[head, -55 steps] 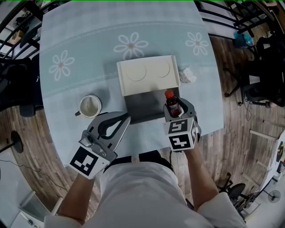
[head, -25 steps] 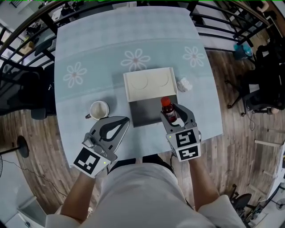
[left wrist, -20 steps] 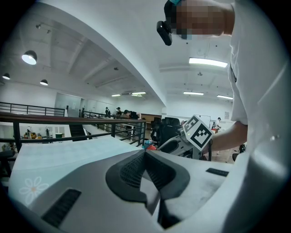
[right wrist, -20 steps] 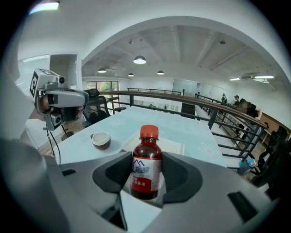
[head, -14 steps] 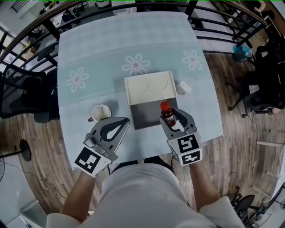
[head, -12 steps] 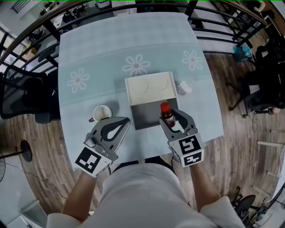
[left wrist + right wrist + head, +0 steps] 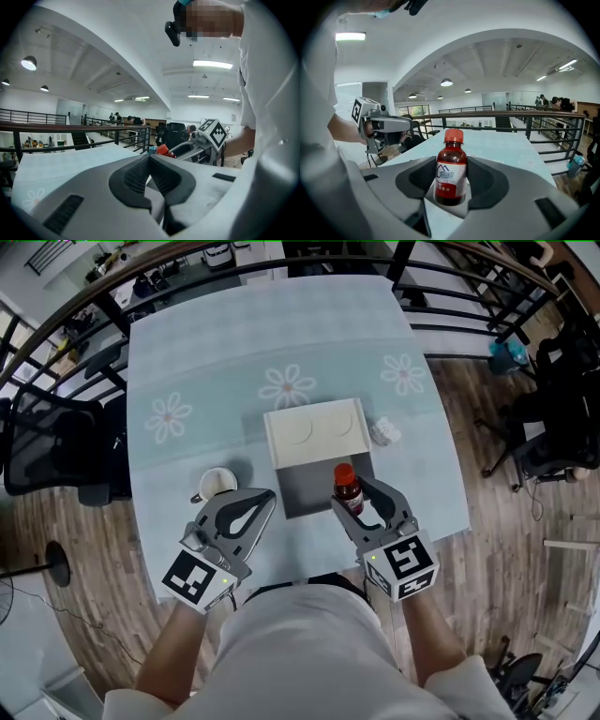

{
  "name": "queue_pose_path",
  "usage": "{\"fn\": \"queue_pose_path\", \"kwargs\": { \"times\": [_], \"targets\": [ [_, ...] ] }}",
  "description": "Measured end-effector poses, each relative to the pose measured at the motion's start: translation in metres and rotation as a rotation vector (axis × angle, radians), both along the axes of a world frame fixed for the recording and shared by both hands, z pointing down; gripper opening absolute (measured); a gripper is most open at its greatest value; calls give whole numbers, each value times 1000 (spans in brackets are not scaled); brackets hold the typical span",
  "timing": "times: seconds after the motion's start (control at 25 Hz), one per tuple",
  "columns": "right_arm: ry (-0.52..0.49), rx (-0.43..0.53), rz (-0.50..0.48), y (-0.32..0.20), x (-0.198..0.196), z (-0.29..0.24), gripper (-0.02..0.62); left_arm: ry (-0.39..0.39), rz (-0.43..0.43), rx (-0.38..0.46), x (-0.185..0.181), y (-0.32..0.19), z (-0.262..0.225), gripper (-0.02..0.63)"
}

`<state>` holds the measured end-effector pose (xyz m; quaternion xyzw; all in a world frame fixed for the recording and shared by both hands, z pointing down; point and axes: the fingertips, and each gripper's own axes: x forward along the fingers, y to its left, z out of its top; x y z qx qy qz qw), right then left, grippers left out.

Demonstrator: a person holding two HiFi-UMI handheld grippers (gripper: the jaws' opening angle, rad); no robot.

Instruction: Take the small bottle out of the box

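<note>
Two things have changed over the last couple of seconds, both on the right side. The right gripper (image 7: 356, 498) has come up and drawn back toward the person. The small bottle (image 7: 347, 489) has travelled with it, upright, red cap on top. Its fingers (image 7: 412, 180) are closed on the bottle's body from both sides, standing fairly wide because the bottle fills the gap.

Earlier the bottle stood lower, down in the dark tray of the box (image 7: 302, 495). Now it hangs over the tray's 5 o'clock corner. In the right gripper view no box wall shows around it, only the pale counter (image 7: 234, 343) stretching away behind. I judge the lift out of the box to be done or nearly so. What is left is to carry the bottle clear of the tray edge and set it down.

The left gripper (image 7: 266, 494) has barely shifted. It hovers at about 7 o'clock from the box, with its fingers together and nothing between them. It plays no part in the lift.

The white lid (image 7: 314, 430) lies open at the box's 12 o'clock side. A cup (image 7: 217, 485) stands at 8 o'clock from the box, and a crumpled scrap (image 7: 382, 433) lies at 2 o'clock. Both are clear of the bottle's likely way back toward 5 or 6 o'clock.
</note>
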<state>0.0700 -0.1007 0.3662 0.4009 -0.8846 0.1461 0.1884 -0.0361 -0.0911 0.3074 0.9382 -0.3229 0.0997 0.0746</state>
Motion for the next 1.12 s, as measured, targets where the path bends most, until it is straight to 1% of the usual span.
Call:
{"fn": "queue_pose_path", "kwargs": {
  "times": [0.32,0.72,1.12],
  "targets": [
    [-22,13,-23,3,-1,-8,216,6,-10,1,1,0,-1,6],
    [-8,30,-46,5,-2,-8,218,19,-20,4,0,1,1,6],
    [2,33,-40,1,-1,-10,217,46,-22,-5,0,-4,3,6]
  ]
}}
